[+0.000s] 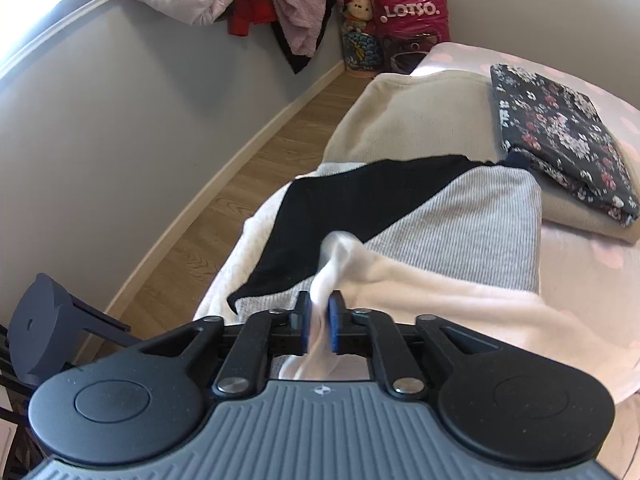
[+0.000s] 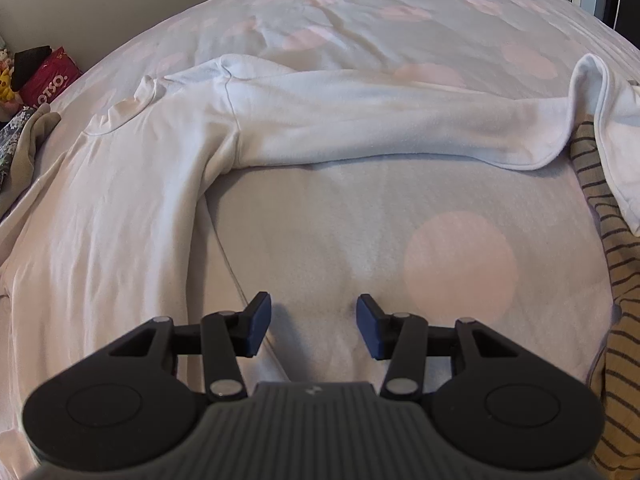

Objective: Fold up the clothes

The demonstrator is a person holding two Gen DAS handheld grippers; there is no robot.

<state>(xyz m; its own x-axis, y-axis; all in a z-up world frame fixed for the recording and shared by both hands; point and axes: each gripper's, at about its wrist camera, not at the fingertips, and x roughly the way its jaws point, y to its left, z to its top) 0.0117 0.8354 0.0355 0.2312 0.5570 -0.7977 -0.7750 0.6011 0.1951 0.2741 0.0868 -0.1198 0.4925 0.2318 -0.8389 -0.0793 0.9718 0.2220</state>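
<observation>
Left gripper (image 1: 319, 322): pinching white garment (image 1: 420, 280) | right gripper (image 2: 314, 330): half-open, empty

We see the white top (image 2: 132, 184) as soft matt fleecy cloth, the grey garment (image 1: 460, 220) as ribbed knit, the floor (image 1: 224, 208) as smooth wood-look planks. The hand-held gripper (image 1: 319, 322) looks like matt black plastic with shiny metal pins; the pink bag (image 1: 412, 8) is glossy plastic.

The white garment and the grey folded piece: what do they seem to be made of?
White garment: probably soft cotton jersey or light fleece, matte, with fine wrinkles and stitched seams. A bunch of it sits between the pads of the left hand-held gripper. Grey folded piece: apparently a ribbed knit, matte, judging by its fine parallel lines.
</observation>
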